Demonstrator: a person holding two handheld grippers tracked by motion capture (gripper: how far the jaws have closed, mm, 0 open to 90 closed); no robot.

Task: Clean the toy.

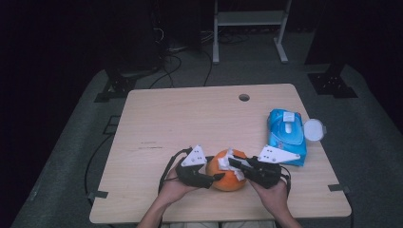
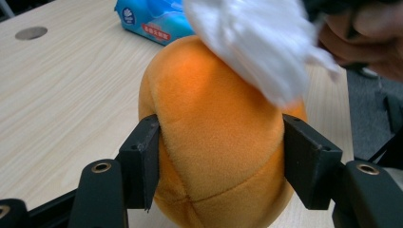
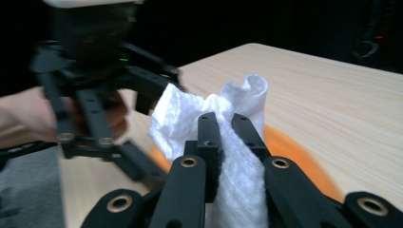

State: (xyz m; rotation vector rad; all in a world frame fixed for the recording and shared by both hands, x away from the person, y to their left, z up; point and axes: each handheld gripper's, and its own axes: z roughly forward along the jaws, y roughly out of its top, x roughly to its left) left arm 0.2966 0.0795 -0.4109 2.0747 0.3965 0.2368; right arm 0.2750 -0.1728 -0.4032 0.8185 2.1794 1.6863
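Observation:
An orange plush ball (image 1: 227,175) sits near the table's front edge, between my two grippers. My left gripper (image 1: 216,178) is shut on the orange plush ball (image 2: 218,137), its black pads pressed into both sides. My right gripper (image 1: 235,164) comes in from the right, shut on a crumpled white wipe (image 1: 234,156). The white wipe (image 3: 223,142) is pinched between its jaws, and it lies against the top of the ball (image 3: 294,156). In the left gripper view the wipe (image 2: 256,38) covers the ball's upper right.
A blue pack of wipes (image 1: 286,135) lies on the wooden table (image 1: 190,118) at the right, with a round white lid (image 1: 314,129) beside it. A cable hole (image 1: 244,97) sits near the far edge. Dark floor, cables and a metal frame lie beyond.

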